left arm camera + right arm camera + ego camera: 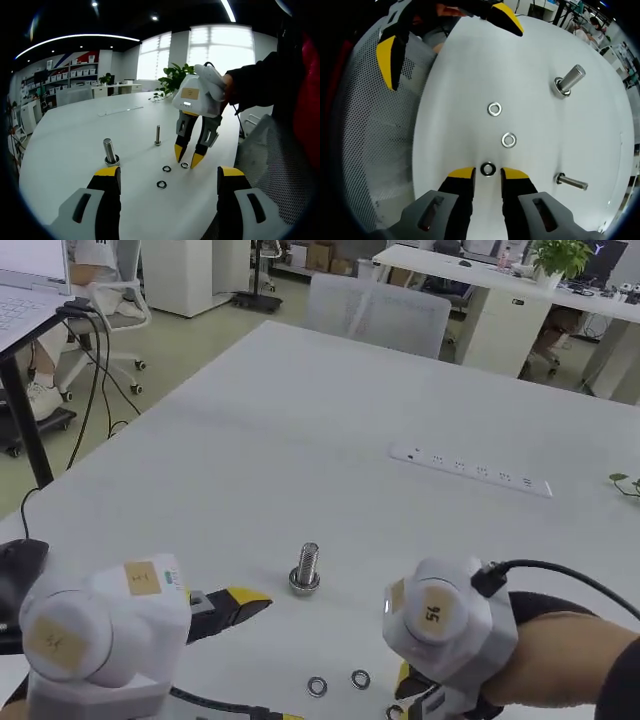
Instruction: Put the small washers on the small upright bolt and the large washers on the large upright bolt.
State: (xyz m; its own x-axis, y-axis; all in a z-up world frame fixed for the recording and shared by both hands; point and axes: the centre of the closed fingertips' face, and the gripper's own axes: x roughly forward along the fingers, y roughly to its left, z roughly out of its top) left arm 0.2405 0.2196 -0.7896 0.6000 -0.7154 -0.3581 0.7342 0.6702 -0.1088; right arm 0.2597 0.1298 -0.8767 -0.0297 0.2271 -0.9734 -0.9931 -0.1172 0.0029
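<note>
The large upright bolt (305, 568) (110, 151) (568, 80) stands mid-table with a washer around its base. The thinner small bolt (158, 135) (571, 182) stands farther off. Three loose washers lie flat on the table: two silver ones (317, 686) (360, 678) (494, 108) (508, 140) and a darker one (488, 169) (185, 165). My right gripper (488, 174) (188, 157) (400, 700) points down, open narrowly, its tips either side of the darker washer without clamping it. My left gripper (169, 174) (262, 660) is open wide and holds nothing, short of the washers.
A white power strip (470, 470) lies across the far side of the table (250, 460). A mesh chair (375, 310) stands behind the far edge. The table's near edge runs close to the washers in the right gripper view.
</note>
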